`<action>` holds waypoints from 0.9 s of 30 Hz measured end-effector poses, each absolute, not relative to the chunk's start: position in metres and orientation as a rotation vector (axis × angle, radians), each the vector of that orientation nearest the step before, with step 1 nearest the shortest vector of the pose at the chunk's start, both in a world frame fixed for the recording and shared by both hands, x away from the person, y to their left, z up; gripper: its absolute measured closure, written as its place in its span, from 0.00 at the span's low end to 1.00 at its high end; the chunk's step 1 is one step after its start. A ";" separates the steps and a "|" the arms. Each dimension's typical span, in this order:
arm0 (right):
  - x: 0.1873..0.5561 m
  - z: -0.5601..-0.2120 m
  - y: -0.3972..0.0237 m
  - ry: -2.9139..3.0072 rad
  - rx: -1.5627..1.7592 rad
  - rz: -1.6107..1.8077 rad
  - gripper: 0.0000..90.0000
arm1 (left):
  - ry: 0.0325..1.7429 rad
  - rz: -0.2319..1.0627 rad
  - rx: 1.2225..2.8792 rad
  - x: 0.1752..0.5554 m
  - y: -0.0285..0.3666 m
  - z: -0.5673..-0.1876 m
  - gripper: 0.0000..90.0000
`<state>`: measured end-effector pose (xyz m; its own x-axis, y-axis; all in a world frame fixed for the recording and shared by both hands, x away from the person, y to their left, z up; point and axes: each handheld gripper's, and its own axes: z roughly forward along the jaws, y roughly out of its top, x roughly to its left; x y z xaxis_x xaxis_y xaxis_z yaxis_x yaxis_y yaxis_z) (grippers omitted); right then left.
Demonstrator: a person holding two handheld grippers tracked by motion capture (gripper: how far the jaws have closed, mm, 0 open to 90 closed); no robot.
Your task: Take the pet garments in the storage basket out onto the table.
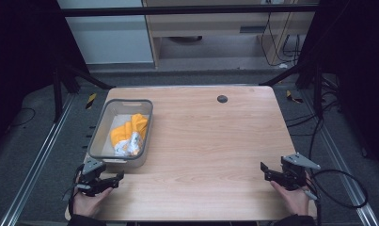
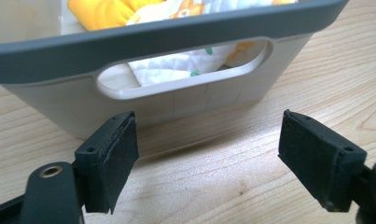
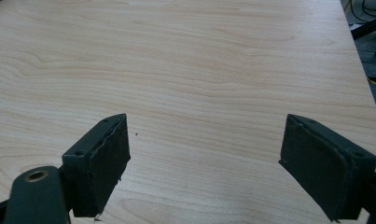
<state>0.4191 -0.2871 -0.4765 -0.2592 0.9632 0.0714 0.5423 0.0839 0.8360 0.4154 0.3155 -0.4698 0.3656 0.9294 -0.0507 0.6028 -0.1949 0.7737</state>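
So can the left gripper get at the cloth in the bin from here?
Probably yes: the left gripper is open beside the bin, whose top is open, with the cloth uncovered. It would need to lift over the rim.

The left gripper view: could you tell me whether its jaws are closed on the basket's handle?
No, the left gripper stands open just short of the grey basket, its jaws apart over the wooden table and touching nothing.
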 end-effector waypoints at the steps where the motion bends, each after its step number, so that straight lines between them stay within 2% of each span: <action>1: 0.420 -0.477 -0.286 1.867 1.474 1.070 0.17 | 1.333 0.570 1.895 0.415 0.316 -0.469 0.23; 12: 0.419 -0.477 -0.277 1.905 1.431 1.051 0.15 | 1.319 0.618 1.833 0.410 0.319 -0.455 0.25; 27: 0.420 -0.478 -0.274 1.930 1.417 1.044 0.13 | 1.308 0.599 1.754 0.406 0.324 -0.440 0.26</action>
<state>0.4197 -0.2742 -0.4779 -0.3151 0.9486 0.0303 0.5449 0.1546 0.8242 0.4060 0.3235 -0.4401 0.3395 0.9345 -0.1067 0.5302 -0.0964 0.8424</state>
